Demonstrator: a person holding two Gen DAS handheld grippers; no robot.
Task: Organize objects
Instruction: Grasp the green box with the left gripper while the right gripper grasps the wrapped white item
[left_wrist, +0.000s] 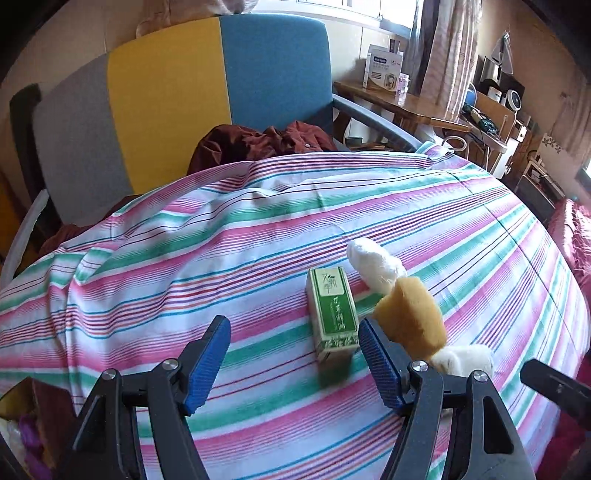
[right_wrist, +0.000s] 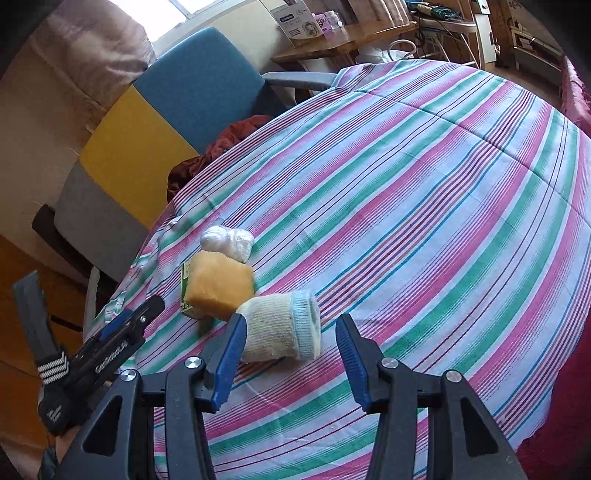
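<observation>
Left wrist view — left gripper (left_wrist: 293, 360) hung released, nothing grasped, green box (left_wrist: 332, 312) beside sponge (left_wrist: 410, 317); right gripper (right_wrist: 291, 354) likewise released, near rolled sock (right_wrist: 280, 328).

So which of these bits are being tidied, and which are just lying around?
Being tidied, on the striped cloth:
green box
tan sponge
white bundle
rolled sock

Lying about:
red garment
chair
boxes on the wooden shelf
</observation>
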